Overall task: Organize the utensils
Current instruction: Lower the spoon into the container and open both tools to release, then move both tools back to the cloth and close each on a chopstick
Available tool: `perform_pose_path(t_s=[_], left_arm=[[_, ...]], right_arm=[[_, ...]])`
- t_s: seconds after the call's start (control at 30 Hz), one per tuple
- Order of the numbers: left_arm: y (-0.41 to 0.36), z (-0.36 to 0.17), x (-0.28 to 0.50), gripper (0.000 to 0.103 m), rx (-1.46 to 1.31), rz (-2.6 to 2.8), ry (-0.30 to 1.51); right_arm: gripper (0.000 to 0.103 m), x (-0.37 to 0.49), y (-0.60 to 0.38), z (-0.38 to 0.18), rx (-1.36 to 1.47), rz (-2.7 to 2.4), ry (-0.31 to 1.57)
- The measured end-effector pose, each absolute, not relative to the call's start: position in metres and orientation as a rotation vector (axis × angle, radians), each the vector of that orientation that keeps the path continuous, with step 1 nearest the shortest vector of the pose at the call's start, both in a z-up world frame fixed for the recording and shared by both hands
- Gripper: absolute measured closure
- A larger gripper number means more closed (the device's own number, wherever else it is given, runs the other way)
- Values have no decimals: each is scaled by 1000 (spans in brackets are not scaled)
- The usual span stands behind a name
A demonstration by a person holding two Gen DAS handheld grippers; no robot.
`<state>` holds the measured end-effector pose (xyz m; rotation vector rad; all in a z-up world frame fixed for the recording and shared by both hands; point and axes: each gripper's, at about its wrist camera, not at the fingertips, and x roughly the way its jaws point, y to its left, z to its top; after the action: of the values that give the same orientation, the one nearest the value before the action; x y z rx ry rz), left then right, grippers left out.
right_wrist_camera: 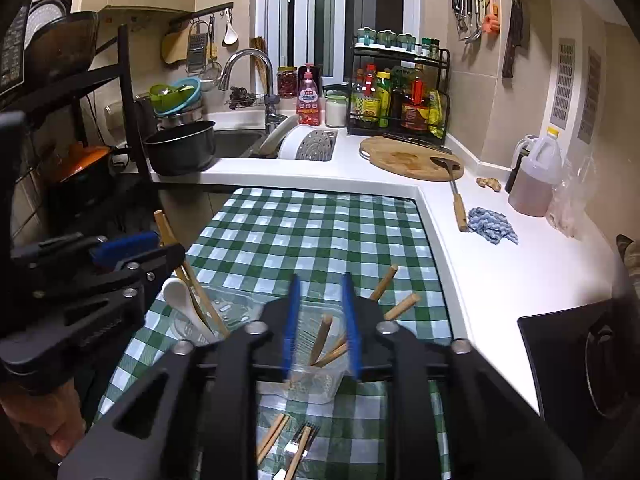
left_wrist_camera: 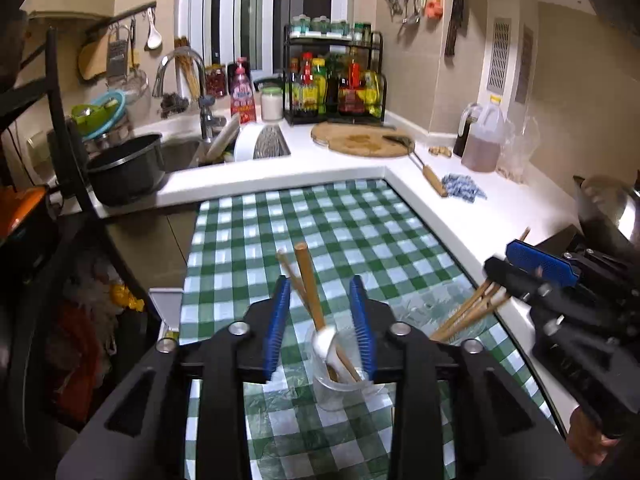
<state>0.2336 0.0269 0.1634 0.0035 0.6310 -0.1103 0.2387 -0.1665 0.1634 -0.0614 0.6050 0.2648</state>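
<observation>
Most of the sorting looks done already. The clear round plastic cup (left_wrist_camera: 340, 376) on the green-and-white checked table (left_wrist_camera: 320, 216) holds a white ceramic spoon (left_wrist_camera: 326, 346) plus a thick wooden handle (left_wrist_camera: 310, 284) and thin chopsticks. Just right of that cup, the clear square plastic tub (right_wrist_camera: 320, 360) has several bamboo chopsticks (right_wrist_camera: 322, 334) leaning in it.

Left gripper (left_wrist_camera: 322, 328) sits over the cup with its blue pads spread, the handles standing between them but not pinched as far as I can tell. Right gripper (right_wrist_camera: 322, 326) is parted the same way above the tub, gripping nothing.

What's left: nearer the camera than the tub, a metal fork with a wooden handle (right_wrist_camera: 298, 450) and a loose pair of chopsticks (right_wrist_camera: 272, 436) lie flat on the table.

Beyond the cup, the white countertop has a round wooden cutting board (right_wrist_camera: 408, 158), a blue cloth (right_wrist_camera: 492, 224) and a black pot (right_wrist_camera: 182, 146). Only real obstacle, I'd guess: the sticking-out handles could snag a gripper.
</observation>
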Motion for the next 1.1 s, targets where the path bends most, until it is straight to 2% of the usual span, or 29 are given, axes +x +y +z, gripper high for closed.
perform_pose_path(t_s=[0.43,0.7,0.83,0.9,0.97,1.1], left_arm=[[36,204,178,68,-23,-88,447],[33,183,130,69,49,-72,419],[35,161,101,79,52,-68,435],[36,148,85,85,37,-67,442],[36,130,67,86,6,-68,463],[34,86,35,89,-65,-76,526]], right_arm=[[67,160,-185,209,-73,254,407],[67,91,-206,181,-32,287,354],[67,75,-215,146,-14,292,416],[73,70,-219,124,-9,301,468],[89,64,-222,101,5,319,527],[90,49,-217,56,25,358,634]])
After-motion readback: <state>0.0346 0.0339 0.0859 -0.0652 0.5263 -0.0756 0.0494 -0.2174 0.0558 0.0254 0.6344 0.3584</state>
